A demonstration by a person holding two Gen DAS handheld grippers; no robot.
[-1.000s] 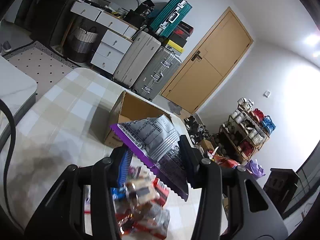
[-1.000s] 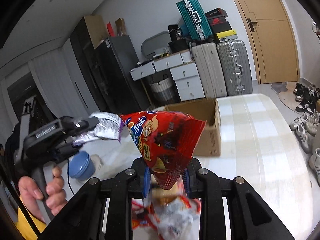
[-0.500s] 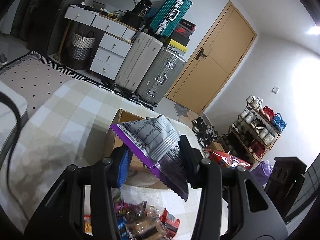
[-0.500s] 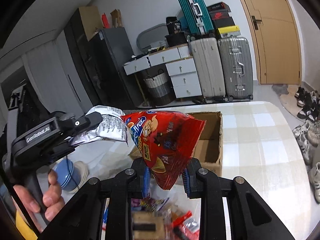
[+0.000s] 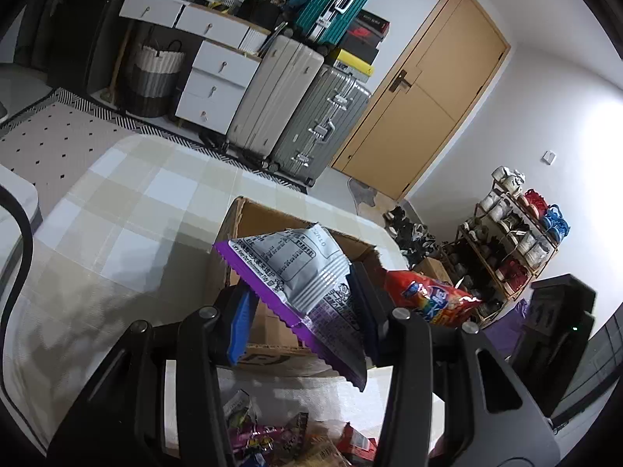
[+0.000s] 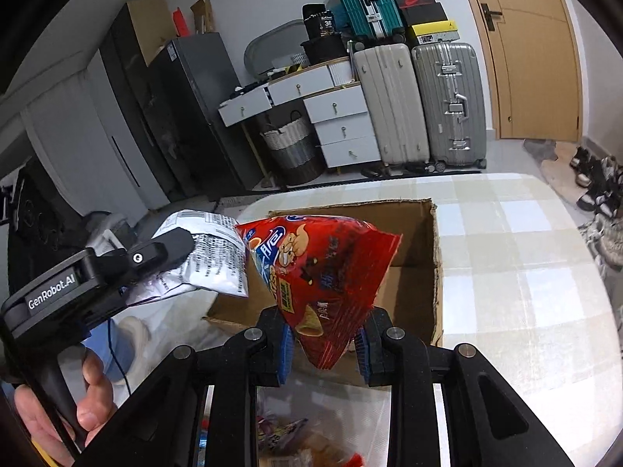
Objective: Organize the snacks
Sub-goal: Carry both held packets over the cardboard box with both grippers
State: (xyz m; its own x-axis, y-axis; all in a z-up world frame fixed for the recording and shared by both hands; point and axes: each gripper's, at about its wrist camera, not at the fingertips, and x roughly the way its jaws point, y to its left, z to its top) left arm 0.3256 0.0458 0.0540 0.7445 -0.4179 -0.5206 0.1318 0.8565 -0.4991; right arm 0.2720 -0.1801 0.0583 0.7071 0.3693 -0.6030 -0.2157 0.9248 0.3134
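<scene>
My left gripper (image 5: 301,313) is shut on a silver and purple snack bag (image 5: 300,272), held above the near wall of an open cardboard box (image 5: 268,334). The right gripper (image 6: 323,344) is shut on the lower corner of a red snack bag (image 6: 323,268), also in front of the cardboard box (image 6: 420,272). In the right wrist view the left gripper (image 6: 171,253) and its silver bag (image 6: 210,260) hang at the left, with a hand (image 6: 81,401) on the handle. The red bag (image 5: 432,299) shows at the right of the left wrist view. Loose snack packets (image 5: 280,439) lie on the table below.
The box stands on a checked tablecloth (image 5: 128,210). Behind the table are suitcases (image 6: 420,105), white drawers (image 6: 338,124), a woven basket (image 6: 292,148) and a wooden door (image 5: 424,93). A shoe rack (image 5: 514,233) stands at the right. A blue bowl (image 6: 113,346) sits near the table's left edge.
Both grippers have moved forward toward the box with their bags still held. The box now looms larger and closer, and the loose packets have slid toward the bottom edge.
</scene>
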